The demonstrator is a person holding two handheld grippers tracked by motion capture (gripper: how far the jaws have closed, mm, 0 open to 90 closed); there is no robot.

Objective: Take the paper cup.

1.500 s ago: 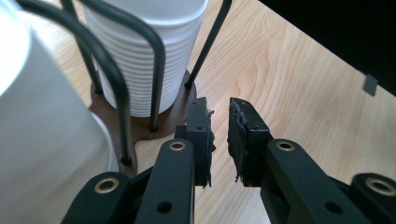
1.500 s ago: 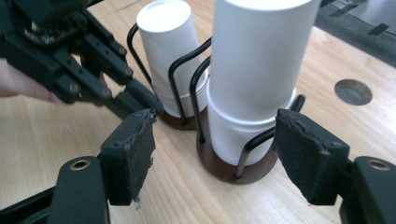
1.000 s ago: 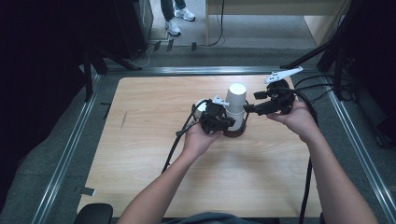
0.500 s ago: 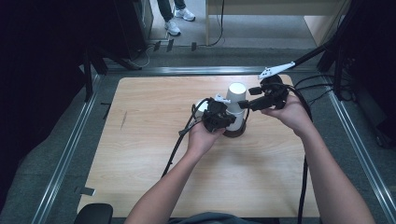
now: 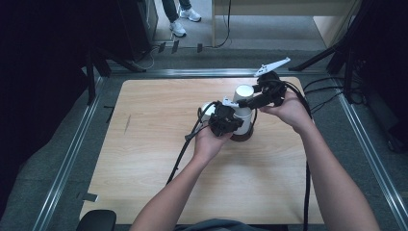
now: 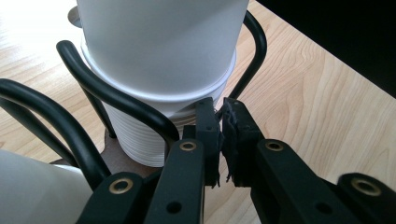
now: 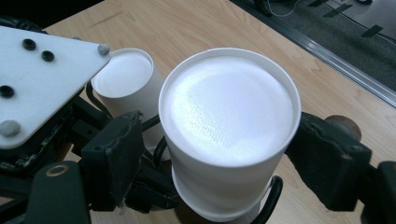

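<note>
Top white paper cup sits inverted on the stack in a black wire holder, mid-counter. Right gripper jaws have just been opening, now wide, straddling it, pads apparently clear. Left gripper jaws pinched together at the holder wire. Cup looks light, thin-walled, crushable; grip the sidewall gently.

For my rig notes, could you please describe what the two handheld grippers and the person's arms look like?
Both grippers are black. The left gripper has two flat black jaws with worn, ragged dark pads and brass-coloured pivot pins. The right gripper carries a pale grey three-cornered plate on top. A thick black cable trails from each. The forearms are bare, with no sleeves showing.
</note>
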